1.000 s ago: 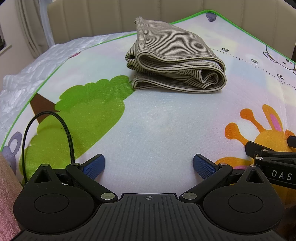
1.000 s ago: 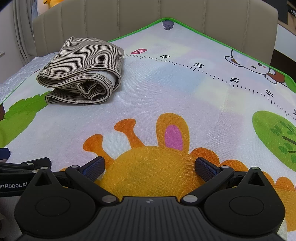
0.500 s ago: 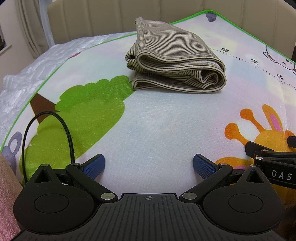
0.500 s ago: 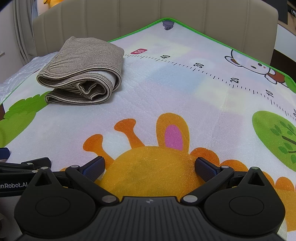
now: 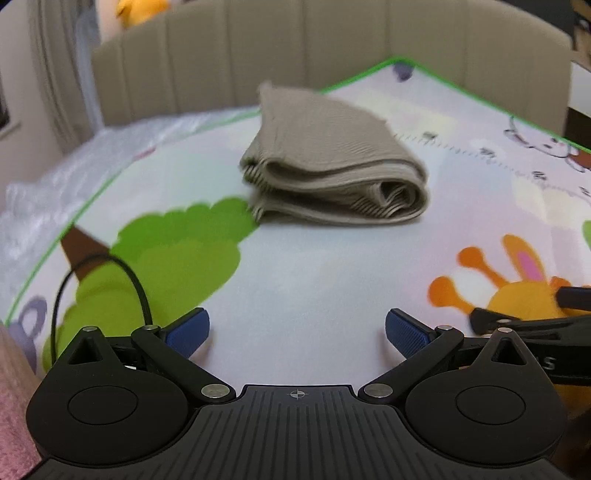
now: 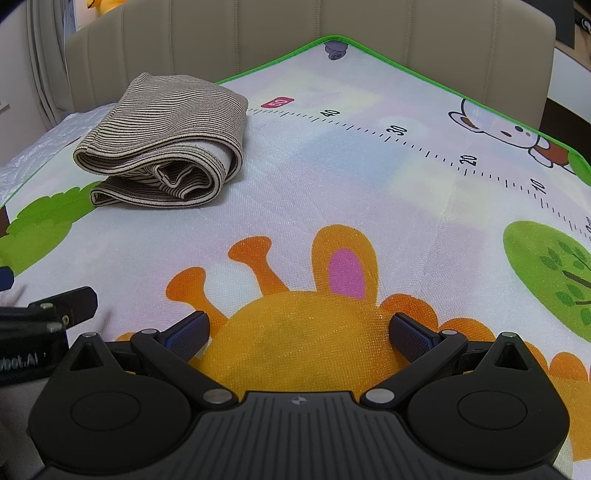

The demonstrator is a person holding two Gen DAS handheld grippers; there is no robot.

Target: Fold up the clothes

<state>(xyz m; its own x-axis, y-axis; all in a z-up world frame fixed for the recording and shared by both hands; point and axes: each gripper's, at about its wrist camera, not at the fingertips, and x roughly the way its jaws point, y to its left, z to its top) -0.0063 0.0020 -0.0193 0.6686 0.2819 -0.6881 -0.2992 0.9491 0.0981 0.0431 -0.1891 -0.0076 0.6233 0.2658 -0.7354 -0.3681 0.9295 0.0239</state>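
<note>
Lying folded into a thick bundle, one striped garment rests on the cartoon play mat, toward the mat's far left near the beige headboard. Two grippers are in view, both low over the mat's near edge. The left gripper has its blue-padded jaws spread wide and empty, the garment well ahead of it and slightly right. The right gripper, likewise spread and holding nothing, sits over the printed giraffe, the garment well apart to its front left.
</note>
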